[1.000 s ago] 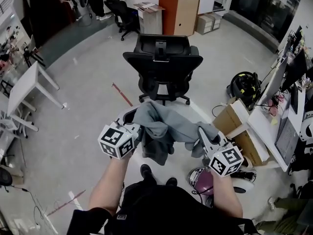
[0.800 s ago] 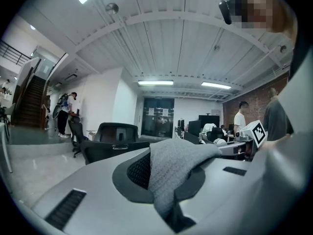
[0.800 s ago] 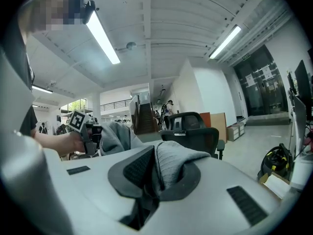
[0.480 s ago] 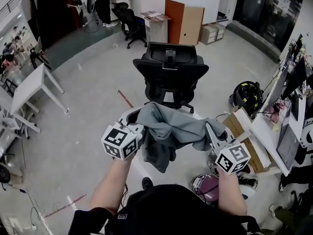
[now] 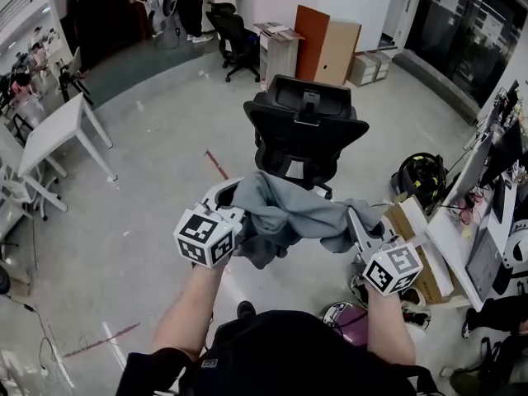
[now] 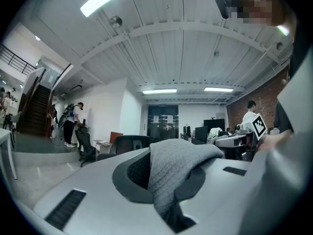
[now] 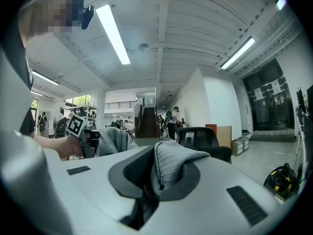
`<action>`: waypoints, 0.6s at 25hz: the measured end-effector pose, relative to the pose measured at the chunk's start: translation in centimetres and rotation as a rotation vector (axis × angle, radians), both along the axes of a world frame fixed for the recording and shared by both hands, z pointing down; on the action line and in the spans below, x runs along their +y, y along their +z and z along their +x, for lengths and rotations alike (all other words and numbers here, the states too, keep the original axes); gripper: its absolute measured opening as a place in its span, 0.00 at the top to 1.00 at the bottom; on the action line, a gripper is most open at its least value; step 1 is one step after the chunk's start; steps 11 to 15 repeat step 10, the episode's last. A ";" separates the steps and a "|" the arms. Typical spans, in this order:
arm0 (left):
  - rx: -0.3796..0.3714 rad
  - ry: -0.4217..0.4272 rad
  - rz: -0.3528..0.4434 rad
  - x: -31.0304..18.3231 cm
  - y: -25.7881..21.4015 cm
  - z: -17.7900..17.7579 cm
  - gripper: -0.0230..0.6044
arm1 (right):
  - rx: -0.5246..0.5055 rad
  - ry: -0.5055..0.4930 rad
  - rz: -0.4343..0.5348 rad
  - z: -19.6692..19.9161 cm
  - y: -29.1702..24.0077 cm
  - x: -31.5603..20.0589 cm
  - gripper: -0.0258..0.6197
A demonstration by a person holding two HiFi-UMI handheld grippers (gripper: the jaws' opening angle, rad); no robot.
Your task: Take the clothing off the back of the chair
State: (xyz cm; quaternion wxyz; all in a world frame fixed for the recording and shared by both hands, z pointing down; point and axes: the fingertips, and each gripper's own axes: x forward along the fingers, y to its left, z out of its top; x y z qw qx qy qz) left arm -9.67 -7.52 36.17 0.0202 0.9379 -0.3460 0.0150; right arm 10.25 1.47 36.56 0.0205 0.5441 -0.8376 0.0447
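A grey piece of clothing (image 5: 285, 217) hangs in the air between my two grippers, clear of the black office chair (image 5: 305, 134), which stands beyond it with a bare back. My left gripper (image 5: 233, 207) is shut on one end of the clothing (image 6: 171, 173). My right gripper (image 5: 356, 225) is shut on the other end, a grey fold (image 7: 168, 168) bunched between its jaws. The middle of the cloth sags a little in front of the person's body. Both grippers point level toward the chair (image 7: 203, 138).
Cardboard boxes (image 5: 408, 238) and a desk with monitors (image 5: 483, 221) lie at the right. A white table (image 5: 54, 134) stands at the left. Wooden boards (image 5: 330, 44) lean behind the chair. A purple object (image 5: 338, 316) sits on the floor by the person's feet. People stand at the far back.
Both grippers have lifted the clothing higher and carried it along; the chair and the room have shifted to the right and down in the head view. The grip on both ends is unchanged.
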 end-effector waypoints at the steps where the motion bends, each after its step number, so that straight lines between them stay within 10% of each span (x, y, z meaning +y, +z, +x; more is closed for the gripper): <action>1: 0.001 -0.004 -0.004 -0.2 0.1 -0.3 0.93 | -0.002 0.001 -0.001 -0.1 -0.1 -0.2 0.91; 15: -0.004 -0.015 -0.021 -1.3 0.8 -1.7 0.93 | -0.025 -0.003 0.005 -1.0 0.2 -0.9 0.91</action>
